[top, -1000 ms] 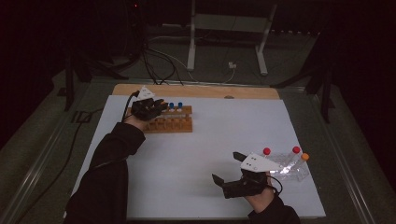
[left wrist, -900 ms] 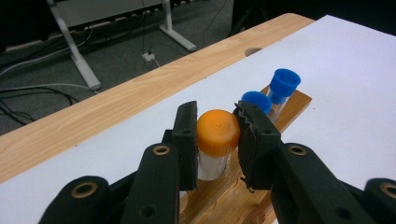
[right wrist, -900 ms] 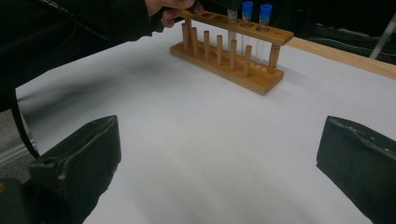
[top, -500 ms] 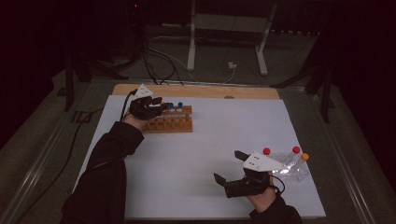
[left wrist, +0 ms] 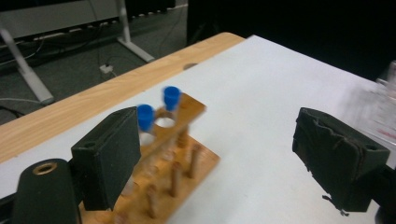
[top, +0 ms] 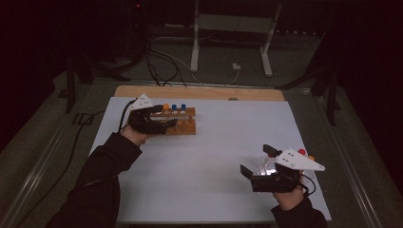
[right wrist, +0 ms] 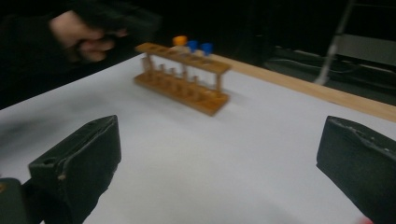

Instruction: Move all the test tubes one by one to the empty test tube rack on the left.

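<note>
left tongs [left wrist: 219, 158] have just opened, empty, beside the rack [left wrist: 173, 172].

A matt wooden rack [top: 178, 121] holds glossy plastic-capped tubes [left wrist: 172, 98] on a smooth white sheet [top: 214, 156].

The left gripper [top: 166, 117] has just opened its fingers beside the rack [top: 183, 124] with nothing between them, and the right gripper [top: 256, 164] has moved left, away from the bag.

left claw [top: 167, 117] just opening, right claw [top: 256, 160] wide
</note>
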Available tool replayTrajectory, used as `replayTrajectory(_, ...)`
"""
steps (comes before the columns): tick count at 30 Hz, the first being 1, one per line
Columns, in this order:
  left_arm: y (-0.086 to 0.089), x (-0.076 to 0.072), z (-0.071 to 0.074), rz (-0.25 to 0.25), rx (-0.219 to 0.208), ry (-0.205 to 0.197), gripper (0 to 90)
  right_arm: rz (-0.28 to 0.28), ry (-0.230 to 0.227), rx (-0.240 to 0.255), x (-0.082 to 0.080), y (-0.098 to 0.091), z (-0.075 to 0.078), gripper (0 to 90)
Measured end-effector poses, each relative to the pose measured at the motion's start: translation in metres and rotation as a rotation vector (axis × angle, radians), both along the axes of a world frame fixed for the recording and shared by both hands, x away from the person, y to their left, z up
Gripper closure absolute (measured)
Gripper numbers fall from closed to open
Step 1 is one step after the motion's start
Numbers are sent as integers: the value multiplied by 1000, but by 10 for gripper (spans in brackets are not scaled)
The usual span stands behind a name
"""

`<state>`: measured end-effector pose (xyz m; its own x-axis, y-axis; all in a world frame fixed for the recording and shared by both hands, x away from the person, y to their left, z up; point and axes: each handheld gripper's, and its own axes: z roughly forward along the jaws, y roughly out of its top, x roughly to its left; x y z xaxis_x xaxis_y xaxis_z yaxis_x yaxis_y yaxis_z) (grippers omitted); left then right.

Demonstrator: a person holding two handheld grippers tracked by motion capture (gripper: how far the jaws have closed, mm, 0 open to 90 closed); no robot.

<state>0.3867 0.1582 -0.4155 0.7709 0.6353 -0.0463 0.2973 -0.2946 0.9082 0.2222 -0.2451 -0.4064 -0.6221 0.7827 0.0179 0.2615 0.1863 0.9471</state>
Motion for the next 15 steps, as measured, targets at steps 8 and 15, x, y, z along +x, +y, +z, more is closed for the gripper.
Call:
replayTrajectory(8, -5, -34, -2, -92, -18, -5, 21, -158, 1, -29, -5, -43, -1, 0)
replayTrajectory(15, -6, -55, -13, -132, -26, -14, 20, -320, 3, -40, -10, -88, -4, 0)
